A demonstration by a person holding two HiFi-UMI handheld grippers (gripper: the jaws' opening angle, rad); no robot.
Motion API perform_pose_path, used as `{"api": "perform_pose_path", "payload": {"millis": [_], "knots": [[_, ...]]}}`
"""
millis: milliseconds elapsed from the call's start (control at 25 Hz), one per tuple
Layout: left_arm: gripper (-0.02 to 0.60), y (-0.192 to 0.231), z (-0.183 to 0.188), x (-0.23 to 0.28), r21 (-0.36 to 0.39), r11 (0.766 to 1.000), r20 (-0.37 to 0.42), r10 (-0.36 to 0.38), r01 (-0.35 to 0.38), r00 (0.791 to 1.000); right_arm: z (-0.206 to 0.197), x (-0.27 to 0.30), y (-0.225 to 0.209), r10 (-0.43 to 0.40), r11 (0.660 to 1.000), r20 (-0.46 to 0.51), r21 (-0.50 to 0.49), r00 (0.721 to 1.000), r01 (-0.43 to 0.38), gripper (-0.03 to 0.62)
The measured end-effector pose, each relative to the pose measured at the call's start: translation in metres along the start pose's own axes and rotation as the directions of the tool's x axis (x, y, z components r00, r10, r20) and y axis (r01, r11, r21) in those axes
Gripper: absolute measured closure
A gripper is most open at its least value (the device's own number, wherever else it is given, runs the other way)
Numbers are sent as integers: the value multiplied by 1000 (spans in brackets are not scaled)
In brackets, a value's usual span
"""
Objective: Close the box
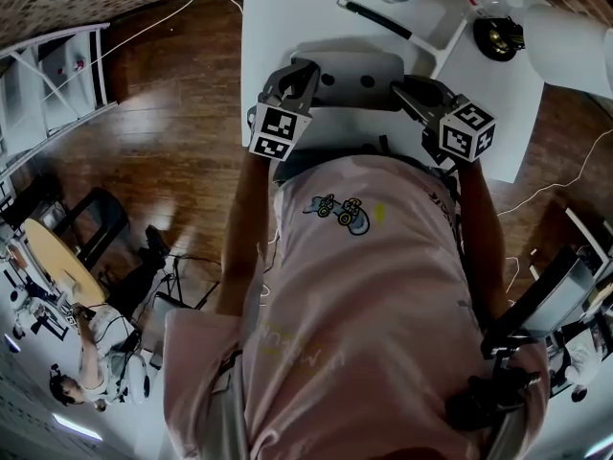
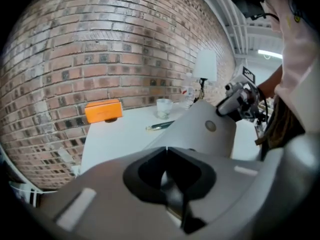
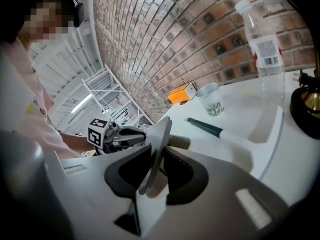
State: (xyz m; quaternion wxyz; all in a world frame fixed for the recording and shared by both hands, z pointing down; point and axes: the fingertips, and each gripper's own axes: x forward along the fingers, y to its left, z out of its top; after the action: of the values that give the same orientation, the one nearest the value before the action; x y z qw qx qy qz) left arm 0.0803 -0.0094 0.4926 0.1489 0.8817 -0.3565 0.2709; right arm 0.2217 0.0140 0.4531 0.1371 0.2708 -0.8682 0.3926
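The gray box (image 1: 359, 77) sits at the near edge of the white table (image 1: 287, 17), right against the person's pink shirt (image 1: 364, 286), so there is no spare room on that side. The table's left edge drops to wooden floor (image 1: 182, 132) just beside the left gripper (image 2: 166, 150). Bare tabletop lies open beyond the box and toward the brick wall (image 2: 100, 44).

The box is smooth and gray, and its top face shows two dark round spots in the head view. One thin gray flap (image 3: 161, 134) stands up on edge, tilted. The right gripper (image 3: 157, 149) grasps this flap, with a pad pressed to each side of it. The left gripper's jaws are clenched, tips meeting, at the box's left end. A broad gray panel of the box rises just beyond them. I cannot tell whether they pinch any part of it.

A dark-handled tool (image 3: 205, 127) with a white head lies nearest behind the box. Past it stands a printed cup (image 3: 212, 100), and an orange box (image 3: 181, 95) lies against the wall. A clear water bottle (image 3: 264, 49) and a black lamp base (image 3: 306, 104) occupy the right rear of the table. A white rack (image 1: 57, 75) stands on the floor well to the left.
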Motion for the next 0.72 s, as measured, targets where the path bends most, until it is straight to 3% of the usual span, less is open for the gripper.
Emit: {"api": "perform_pose_path", "payload": {"millis": [160,320,560,640,680,720], "knots": [[569,6,8,-7,-45,999,59,25,-22,998,16,-7,7,48,996,52,71,997,-52,534],[569,26,20,-31,-187,980,133,90,-64,987,29,-15,10,72,990,87,113,994,-81,546],[569,43,13,-59,-285,953,149,149,-102,978,53,-30,29,148,973,168,149,975,-173,546],[561,36,16,-61,-316,948,178,109,-48,978,65,-36,39,180,967,200,144,963,-211,545],[512,27,19,-61,-339,941,204,58,15,977,71,-38,45,193,966,210,133,959,-223,545],[421,17,23,-60,-364,927,235,-3,91,972,76,-41,50,204,965,217,121,955,-234,545]]}}
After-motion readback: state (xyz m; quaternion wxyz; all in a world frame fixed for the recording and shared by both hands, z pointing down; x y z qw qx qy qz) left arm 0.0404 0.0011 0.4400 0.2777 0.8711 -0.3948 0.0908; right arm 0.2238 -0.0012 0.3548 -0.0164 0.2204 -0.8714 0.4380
